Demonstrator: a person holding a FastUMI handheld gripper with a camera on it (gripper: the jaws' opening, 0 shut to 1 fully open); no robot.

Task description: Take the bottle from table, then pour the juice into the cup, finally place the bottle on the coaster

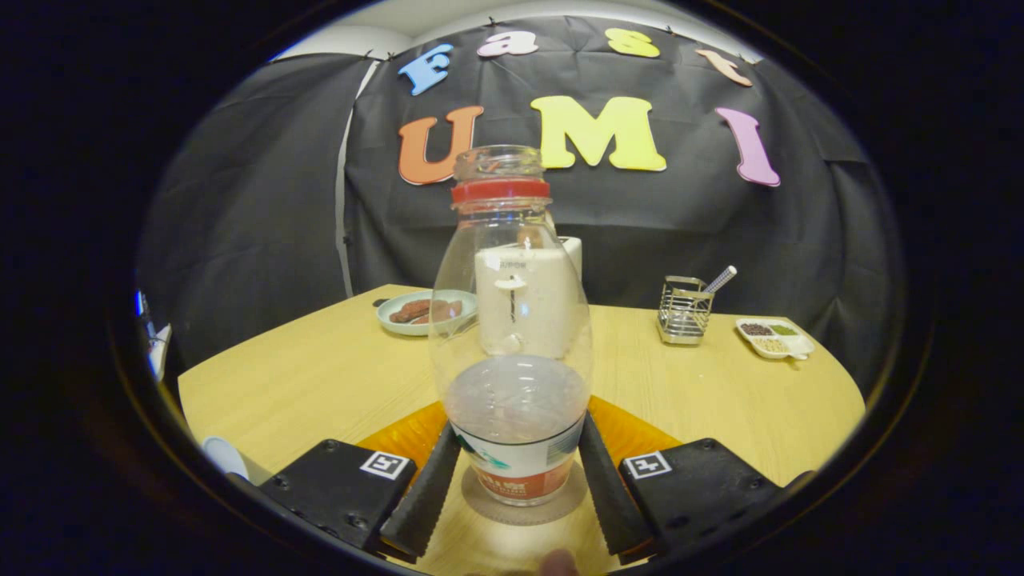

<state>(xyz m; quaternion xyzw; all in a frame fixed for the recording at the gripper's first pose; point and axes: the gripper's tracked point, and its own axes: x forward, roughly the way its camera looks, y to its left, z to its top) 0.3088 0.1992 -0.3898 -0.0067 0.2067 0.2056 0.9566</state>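
While the clear bottle (pixel 512 320) stands upright on the round coaster (pixel 524 500), we judge the last step nearly done: our hand-held gripper (pixel 520 488) has its ribbed fingers (pixel 424 496) flanking the base, seemingly touching; whether they press we cannot tell. We should open evenly and back straight toward 6 o'clock. The white cup (pixel 532 300) stands at 12 o'clock on the desk (pixel 320 376). The bottle's label is too blurred to read.
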